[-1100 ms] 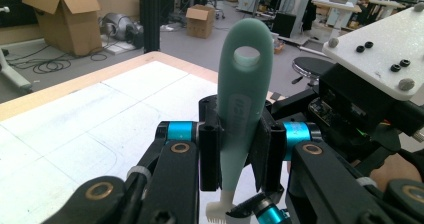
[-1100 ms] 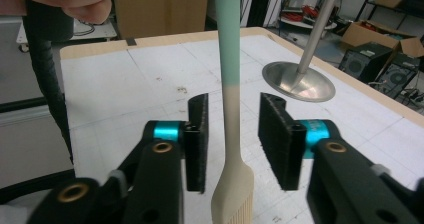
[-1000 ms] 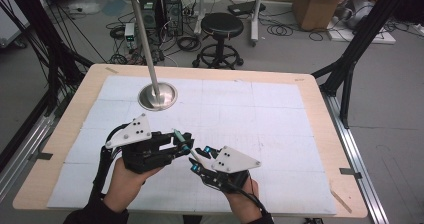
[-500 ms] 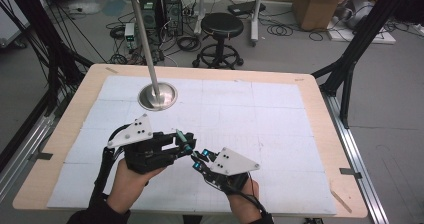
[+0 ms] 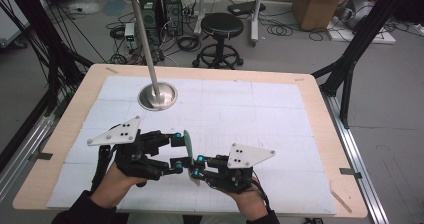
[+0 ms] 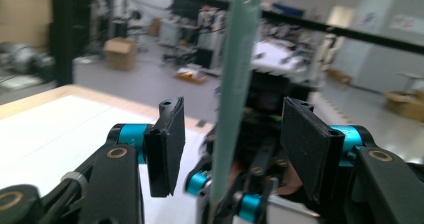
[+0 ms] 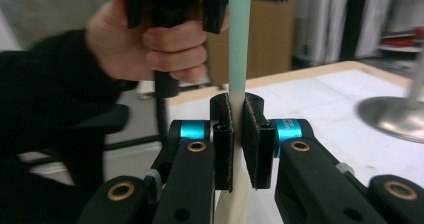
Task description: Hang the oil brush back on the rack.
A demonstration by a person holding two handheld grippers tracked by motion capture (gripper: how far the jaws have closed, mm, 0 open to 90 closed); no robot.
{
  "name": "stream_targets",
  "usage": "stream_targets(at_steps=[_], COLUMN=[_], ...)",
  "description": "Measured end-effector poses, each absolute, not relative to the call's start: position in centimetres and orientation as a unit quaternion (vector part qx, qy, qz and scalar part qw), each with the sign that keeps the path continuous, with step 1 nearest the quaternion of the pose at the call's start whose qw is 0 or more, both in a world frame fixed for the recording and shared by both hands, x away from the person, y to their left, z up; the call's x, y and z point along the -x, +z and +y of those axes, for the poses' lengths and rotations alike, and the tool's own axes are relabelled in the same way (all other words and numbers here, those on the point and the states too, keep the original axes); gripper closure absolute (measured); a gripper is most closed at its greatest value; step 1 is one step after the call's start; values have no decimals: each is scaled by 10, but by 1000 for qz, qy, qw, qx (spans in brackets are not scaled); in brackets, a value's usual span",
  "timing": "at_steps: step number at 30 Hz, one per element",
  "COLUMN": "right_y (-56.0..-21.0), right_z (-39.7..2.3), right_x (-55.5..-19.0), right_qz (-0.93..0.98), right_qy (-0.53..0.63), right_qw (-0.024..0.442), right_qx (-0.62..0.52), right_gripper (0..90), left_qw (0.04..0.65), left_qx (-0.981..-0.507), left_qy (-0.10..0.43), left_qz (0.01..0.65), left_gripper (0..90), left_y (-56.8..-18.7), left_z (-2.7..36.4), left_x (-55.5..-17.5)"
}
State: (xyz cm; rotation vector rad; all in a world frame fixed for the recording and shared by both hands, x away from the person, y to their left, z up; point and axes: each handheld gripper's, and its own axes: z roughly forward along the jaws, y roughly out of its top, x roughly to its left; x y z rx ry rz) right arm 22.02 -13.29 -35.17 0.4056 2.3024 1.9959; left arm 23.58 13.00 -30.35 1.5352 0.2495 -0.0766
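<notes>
spatula [image 5: 188, 143], thin and green with a pale handle end, stands upright between my two grippers, lifted off the table [image 5: 280, 114] near its front edge. my right gripper [image 7: 238, 139] is clamped on it, jaws narrow with both pads pressing the flat shaft just where green meets pale. my left gripper [image 6: 230, 149] has just been opening its jaws; they stand apart now with the green blade between them, neither pad touching it. so i judge the hand-over from left to right is nearly done: the right has the grip, the left has let go. what is left, i think, is to draw my left away and carry the spatula on, perhaps toward the metal stand [image 5: 156, 95] at the far left, well apart from it.
</notes>
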Motion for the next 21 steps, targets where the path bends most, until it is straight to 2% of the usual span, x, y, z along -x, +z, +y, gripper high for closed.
stream_targets(at_steps=[10, 17, 20, 21], right_y=[-356, -357, -357, -357], right_z=[-133, -129, -127, -127], right_x=[-224, -222, -222, -222], right_qz=[740, 741, 740, 740], right_qy=[664, 664, 666, 666], right_qw=[-21, -47, -57, -57], right_qx=[-101, -80, -72, -72], right_gripper=[836, 837, 836, 836], left_qw=[717, 713, 714, 713], left_qx=[-688, -693, -693, -694], left_qy=[-73, -90, -88, -84], left_qz=[85, 57, 52, 53], left_gripper=[499, 613, 714, 714], left_y=[-301, -302, -302, -302], left_z=[129, 126, 126, 126], left_x=[-239, -237, -237, -237])
